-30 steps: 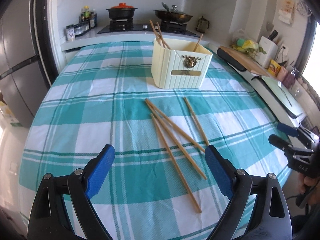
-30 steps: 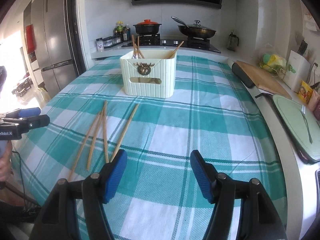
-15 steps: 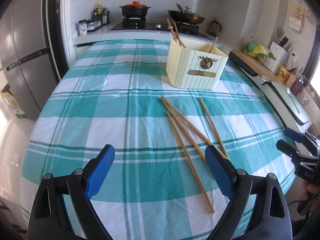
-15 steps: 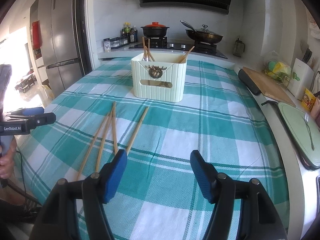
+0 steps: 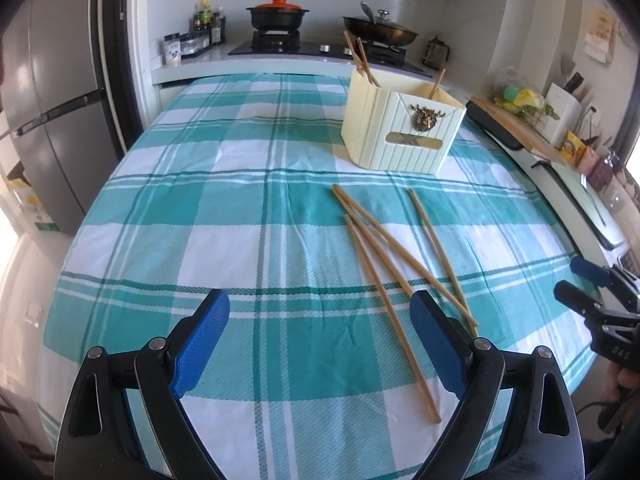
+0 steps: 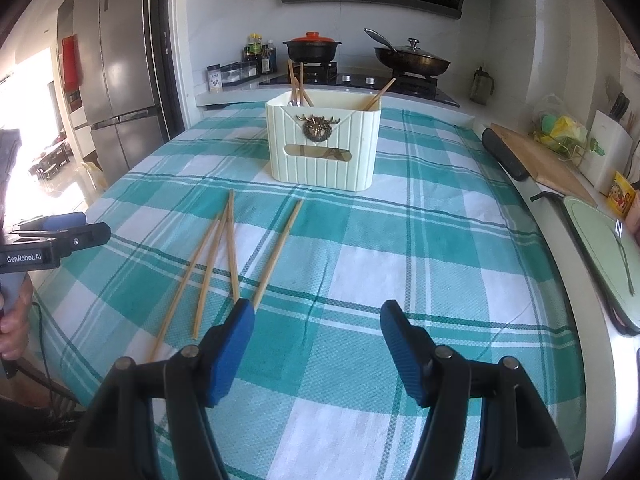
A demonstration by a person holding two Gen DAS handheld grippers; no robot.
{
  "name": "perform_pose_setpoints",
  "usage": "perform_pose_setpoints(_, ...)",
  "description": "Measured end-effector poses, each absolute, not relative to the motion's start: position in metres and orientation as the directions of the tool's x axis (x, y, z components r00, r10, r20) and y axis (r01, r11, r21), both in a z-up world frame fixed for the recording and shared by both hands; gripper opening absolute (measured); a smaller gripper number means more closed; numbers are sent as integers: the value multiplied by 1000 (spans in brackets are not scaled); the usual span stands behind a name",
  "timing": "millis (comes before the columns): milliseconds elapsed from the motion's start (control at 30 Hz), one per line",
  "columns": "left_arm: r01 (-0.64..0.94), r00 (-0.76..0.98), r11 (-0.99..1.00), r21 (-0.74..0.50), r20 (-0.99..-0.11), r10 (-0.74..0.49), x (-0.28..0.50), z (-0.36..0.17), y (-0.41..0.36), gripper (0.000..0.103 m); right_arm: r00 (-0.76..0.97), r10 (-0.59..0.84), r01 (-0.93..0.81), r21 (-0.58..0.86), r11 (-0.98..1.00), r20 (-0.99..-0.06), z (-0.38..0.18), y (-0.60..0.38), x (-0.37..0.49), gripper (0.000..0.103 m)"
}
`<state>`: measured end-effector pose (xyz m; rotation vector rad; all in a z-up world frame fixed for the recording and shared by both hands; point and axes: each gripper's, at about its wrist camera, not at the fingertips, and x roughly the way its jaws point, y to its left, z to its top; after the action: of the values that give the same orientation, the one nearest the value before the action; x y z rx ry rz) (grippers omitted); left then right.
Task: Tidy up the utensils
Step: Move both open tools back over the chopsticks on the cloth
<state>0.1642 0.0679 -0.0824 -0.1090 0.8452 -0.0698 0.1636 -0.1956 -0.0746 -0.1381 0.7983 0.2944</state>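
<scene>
Chopsticks [image 5: 384, 264] lying loose on checked surface [image 5: 240, 216] short of cream holder [image 5: 400, 132], w/ both grippers, left [image 5: 320, 344] & right [image 6: 318, 354], hovering fingers apart, empty, prob. lining up pickup.

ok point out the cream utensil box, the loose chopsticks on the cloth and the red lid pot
cream utensil box [image 6: 322, 160]: right wrist view, front wall.
loose chopsticks [image 5: 394, 248]: left wrist view, mid-shaft of one.
red lid pot [image 6: 312, 46]: right wrist view, black body.

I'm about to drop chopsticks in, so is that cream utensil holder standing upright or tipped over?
Upright. The cream utensil holder sits flat on the checked tablecloth, open top up, with chopsticks leaning inside.
</scene>
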Motion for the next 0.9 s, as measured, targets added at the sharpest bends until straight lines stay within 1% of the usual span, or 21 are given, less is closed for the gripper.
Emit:
perform_pose_setpoints(233,-20,652,992,-123,-754,-80,164,-88,77,92,643,206,-297,8,955,-737,-82,-197,167,67)
perform_pose_setpoints(600,-34,639,990,-137,-765,-84,167,-92,77,92,644,201,-271,26,962,-738,-86,-206,171,67)
perform_pose_setpoints(767,-50,627,987,-152,-774,-87,167,-96,79,92,646,196,-231,56,971,-738,-89,-218,174,67)
perform_pose_setpoints(900,-67,624,985,-160,-777,-83,166,-98,84,92,629,207,-194,107,975,-749,-95,-224,185,67)
